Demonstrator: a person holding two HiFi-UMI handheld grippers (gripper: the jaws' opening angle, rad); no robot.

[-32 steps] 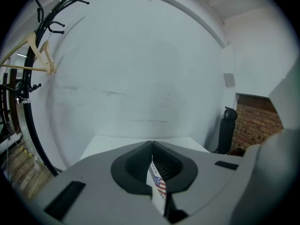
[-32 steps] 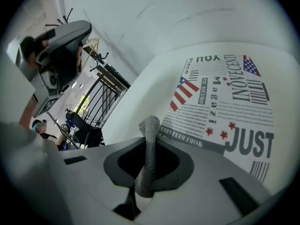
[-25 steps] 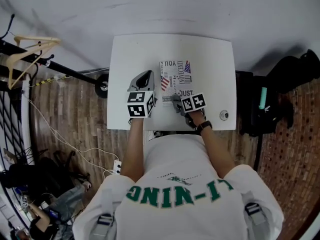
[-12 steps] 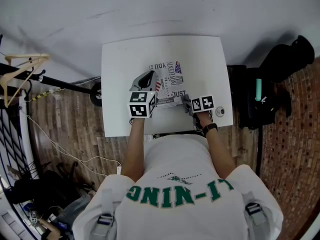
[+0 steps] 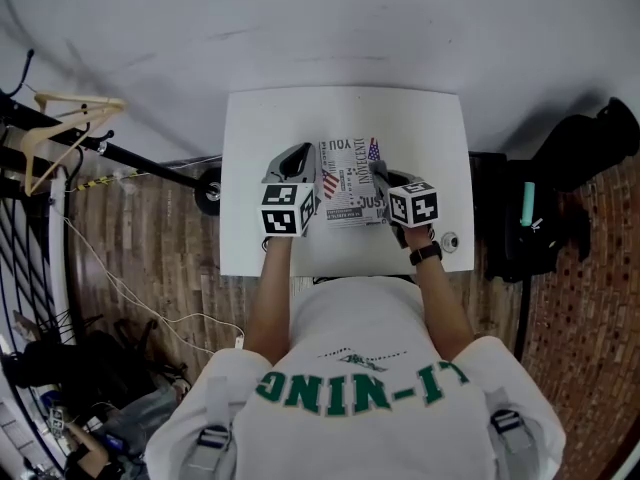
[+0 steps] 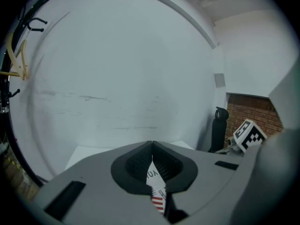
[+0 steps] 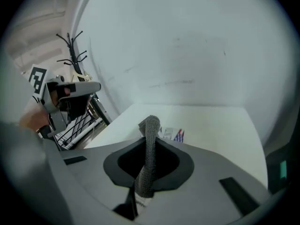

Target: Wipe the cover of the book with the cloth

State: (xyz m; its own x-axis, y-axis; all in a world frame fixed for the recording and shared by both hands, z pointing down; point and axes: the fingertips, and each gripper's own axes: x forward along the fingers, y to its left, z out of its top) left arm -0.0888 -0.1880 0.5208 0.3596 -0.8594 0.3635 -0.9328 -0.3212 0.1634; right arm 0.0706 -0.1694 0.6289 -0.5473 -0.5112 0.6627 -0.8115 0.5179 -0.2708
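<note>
The book (image 5: 350, 176), with a printed cover of words and flags, lies flat on the white table (image 5: 420, 128). My left gripper (image 5: 292, 160) is at the book's left edge with its jaws shut. In the left gripper view a strip of the book (image 6: 157, 191) shows through the slit below the closed tips of the left gripper (image 6: 151, 144). My right gripper (image 5: 381, 174) is over the book's right edge, shut on a grey knitted cloth (image 7: 149, 149) that sticks up between the jaws. A corner of the book (image 7: 171, 134) shows beyond it.
A small round object (image 5: 449, 239) sits near the table's front right corner. A black bag with a teal bottle (image 5: 527, 205) is on the floor to the right. A coat rack with a wooden hanger (image 5: 60, 118) and cables are on the left. A white wall lies beyond the table.
My right gripper with the cloth has moved from the book's near edge to the right and farther away along the cover. The left gripper has stayed at the book's left edge.
</note>
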